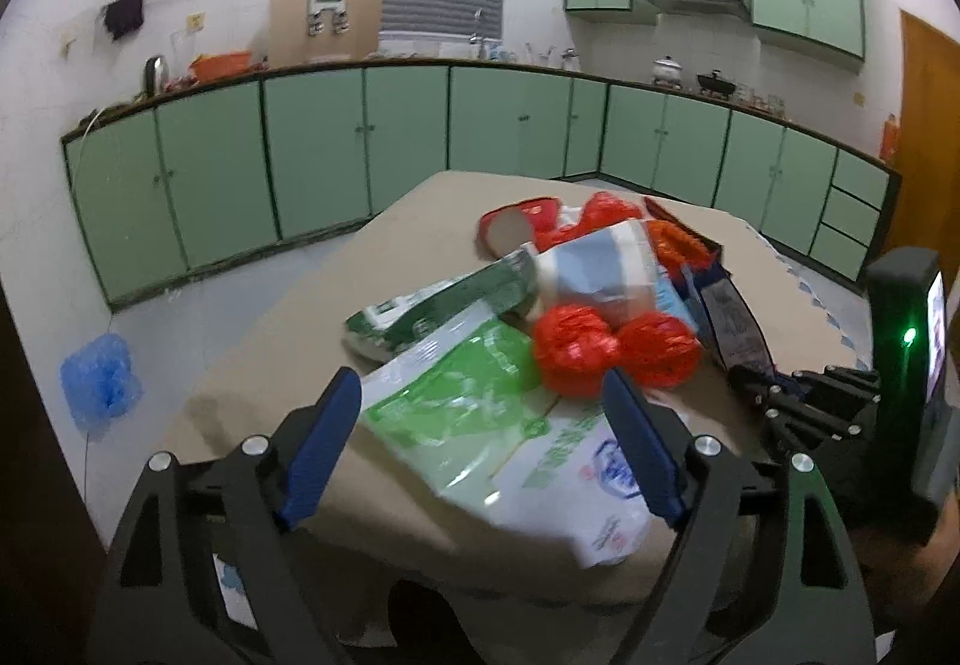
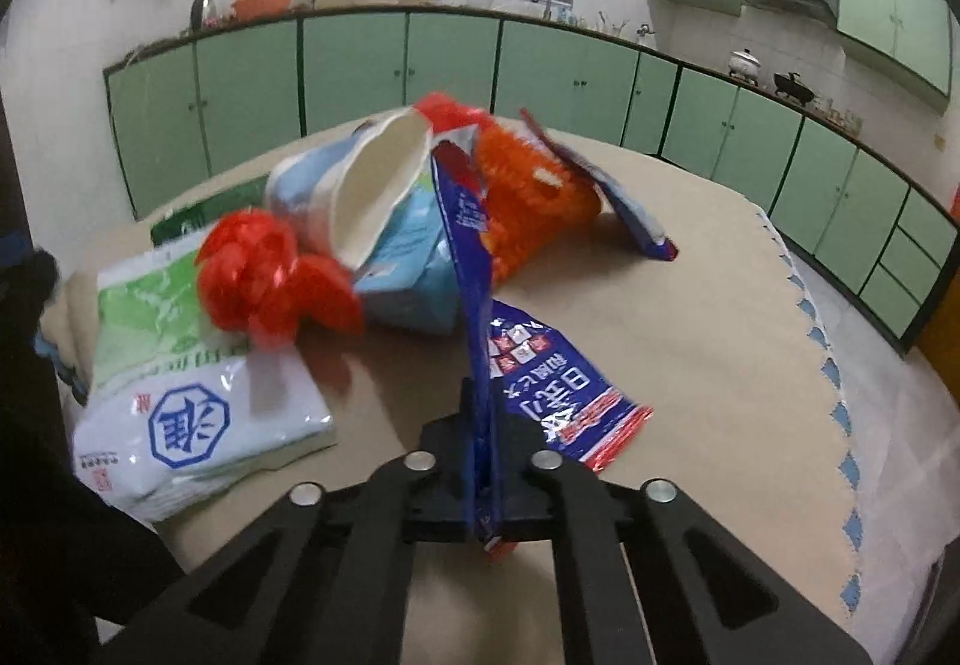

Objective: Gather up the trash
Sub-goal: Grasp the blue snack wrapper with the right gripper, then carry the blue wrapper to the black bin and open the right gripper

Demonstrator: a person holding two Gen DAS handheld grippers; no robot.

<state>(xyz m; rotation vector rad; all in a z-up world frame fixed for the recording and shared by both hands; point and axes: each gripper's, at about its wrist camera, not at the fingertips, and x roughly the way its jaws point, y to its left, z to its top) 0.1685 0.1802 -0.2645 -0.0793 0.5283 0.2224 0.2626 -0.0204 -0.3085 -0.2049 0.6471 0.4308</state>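
A heap of trash lies on the tan cloth-covered counter [image 1: 384, 233] in a kitchen with green cabinets. The right tongs [image 2: 480, 461] are pinched fully together on the near end of a long blue foil wrapper with white lettering and red edges [image 2: 528, 371]; the wrapper rises on edge from the fingers toward the pile, with one flap lying flat on the counter just to the right. The left tongs [image 1: 483, 437] stand wide apart, their blue pads [image 1: 324, 449] on either side of a white-and-green plastic bag [image 1: 480, 413] without pressing on it. Just beyond that bag sit crumpled red plastic bags [image 1: 612, 350], a white and pale-blue paper cup [image 1: 600, 269] lying on its side, and an orange mesh bag [image 2: 534, 197] behind the wrapper.
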